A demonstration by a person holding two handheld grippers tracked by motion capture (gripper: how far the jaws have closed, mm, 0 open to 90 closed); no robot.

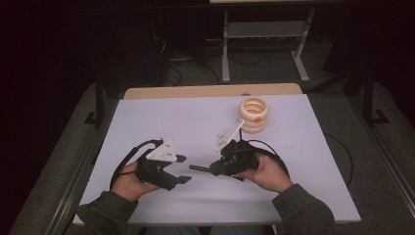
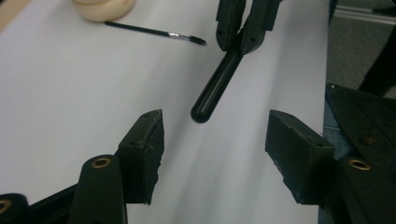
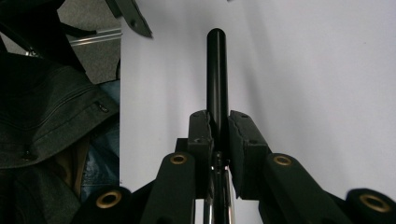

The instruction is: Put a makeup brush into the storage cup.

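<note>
The black rounded-end rod (image 3: 217, 74), smooth and slim like a tool handle, is pinched between the pressed-together jaws of the right tongs (image 1: 211, 170), which clamp it partway along; a silvery metal part shows behind the pads in the right gripper view. It sticks out level above the white counter (image 1: 161, 117), near the person's edge, its free end pointing toward the left tongs (image 1: 184, 169). In the left gripper view the rod's (image 2: 215, 86) rounded tip hangs just ahead of the gap between the left jaws, not touching either pad. The left tongs stand spread, with nothing between them but the bare counter (image 2: 70, 93). Both tongs are gripped by the person's hands, with grey-green sleeves (image 1: 105, 210) coming in from the near edge.

Farther out on the counter, beyond the right tongs, stands a stack of cream-coloured rings (image 1: 253, 115) with a small orange dot on its side. The left gripper view shows a thin black brush with a silver ferrule (image 2: 154, 31) lying flat just beside that cream stack (image 2: 103, 8). Beyond the white surface runs a strip of pale wood (image 1: 210, 90), and past it the dark floor with cables and a grey metal frame (image 1: 264, 34).
</note>
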